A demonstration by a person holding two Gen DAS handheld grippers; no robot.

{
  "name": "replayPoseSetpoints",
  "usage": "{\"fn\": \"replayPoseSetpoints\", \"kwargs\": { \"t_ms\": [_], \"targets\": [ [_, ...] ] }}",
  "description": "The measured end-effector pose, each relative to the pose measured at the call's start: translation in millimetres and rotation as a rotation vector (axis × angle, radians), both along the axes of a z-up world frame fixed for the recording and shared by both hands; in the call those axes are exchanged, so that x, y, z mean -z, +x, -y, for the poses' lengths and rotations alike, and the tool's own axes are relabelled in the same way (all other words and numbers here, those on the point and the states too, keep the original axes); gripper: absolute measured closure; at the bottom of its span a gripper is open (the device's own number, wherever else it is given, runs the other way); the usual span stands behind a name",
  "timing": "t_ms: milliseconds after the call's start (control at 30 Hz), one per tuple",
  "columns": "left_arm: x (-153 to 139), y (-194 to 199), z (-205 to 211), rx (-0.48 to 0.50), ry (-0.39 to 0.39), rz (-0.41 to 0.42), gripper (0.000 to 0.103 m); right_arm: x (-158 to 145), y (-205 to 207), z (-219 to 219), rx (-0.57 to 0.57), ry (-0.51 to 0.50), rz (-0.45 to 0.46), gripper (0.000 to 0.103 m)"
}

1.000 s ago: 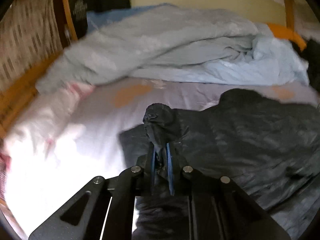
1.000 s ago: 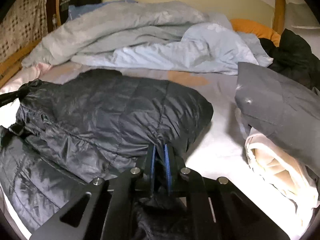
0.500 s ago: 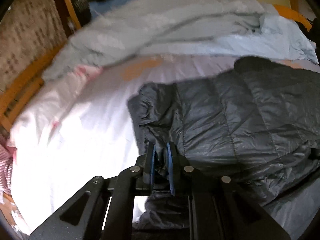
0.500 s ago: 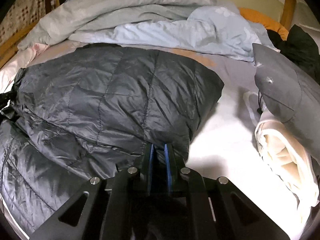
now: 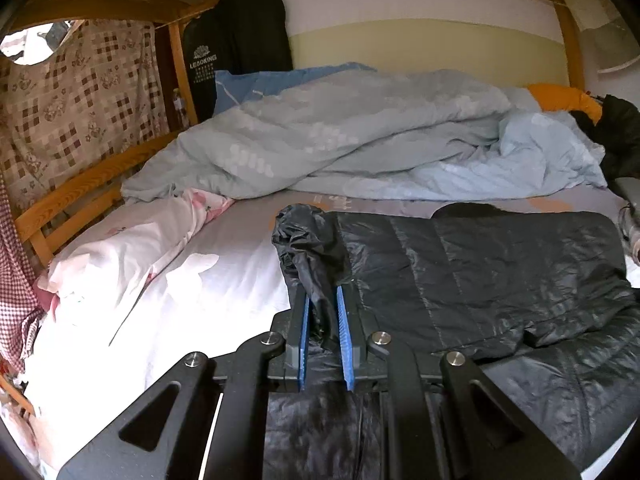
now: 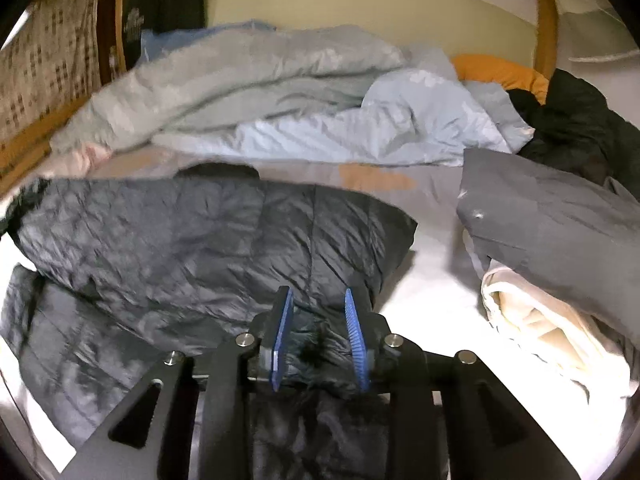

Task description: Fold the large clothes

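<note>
Two grippers finish one fold of the black puffer jacket (image 5: 500,280): the left gripper (image 5: 323,300) pinches its bunched corner, the right gripper (image 6: 318,304) is opening with fabric loose between; next, the left should let go.

A quilted jacket (image 5: 500,276) lies folded on the bed sheet (image 5: 224,264) before you. Behind it a duvet (image 5: 360,140) is heaped along the wall. To your right, a pillow (image 6: 560,216) rests on folded bedding (image 6: 536,320).

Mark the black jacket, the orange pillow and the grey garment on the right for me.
Black jacket (image 6: 224,236): right wrist view, quilted folded top panel.
Orange pillow (image 6: 500,70): right wrist view, upper surface.
Grey garment (image 6: 552,216): right wrist view, flat middle.
</note>
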State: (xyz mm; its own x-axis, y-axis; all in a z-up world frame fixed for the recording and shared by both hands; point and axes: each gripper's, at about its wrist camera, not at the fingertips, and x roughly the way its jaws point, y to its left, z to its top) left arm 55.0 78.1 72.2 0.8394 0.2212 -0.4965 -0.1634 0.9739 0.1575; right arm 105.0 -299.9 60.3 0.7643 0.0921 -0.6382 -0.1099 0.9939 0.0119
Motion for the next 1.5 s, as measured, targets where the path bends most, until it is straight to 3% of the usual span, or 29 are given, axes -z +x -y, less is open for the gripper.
{"fn": "replayPoseSetpoints", "kwargs": {
  "t_ms": [100, 600, 800, 967, 1133, 1200, 1300, 1400, 1433, 1500],
  "targets": [
    [-4, -3, 0, -0.002, 0.007, 0.014, 0.089, -5, -11, -4, -0.011, 0.009, 0.030, 0.057],
    [-3, 13, -8, -0.040, -0.030, 0.000, 0.091, 4, -16, -7, -0.017, -0.037, 0.017, 0.057],
    [4, 43, -17, -0.053, -0.035, -0.035, 0.092, 3, -17, -7, -0.036, -0.018, 0.008, 0.057],
    [25, 92, -30, -0.076, -0.037, -0.116, 0.097, 11, -10, -11, -0.055, -0.022, -0.039, 0.057],
    [62, 135, -43, -0.075, -0.093, -0.305, 0.097, 38, 11, -4, 0.009, -0.044, -0.185, 0.057],
    [69, 140, -45, -0.077, -0.104, -0.338, 0.097, 40, 15, -4, 0.010, -0.042, -0.180, 0.057],
    [71, 148, -41, -0.070, -0.055, -0.361, 0.097, 42, 22, -11, 0.003, -0.106, -0.163, 0.057],
    [63, 148, -40, -0.068, -0.044, -0.334, 0.087, 42, 23, -12, 0.034, -0.132, -0.134, 0.057],
    [57, 143, -41, -0.061, -0.064, -0.296, 0.067, 40, 21, -12, 0.036, -0.136, -0.119, 0.057],
    [44, 128, -45, -0.068, -0.090, -0.207, 0.036, 33, 15, -14, 0.034, -0.160, -0.088, 0.057]
  ]
}}
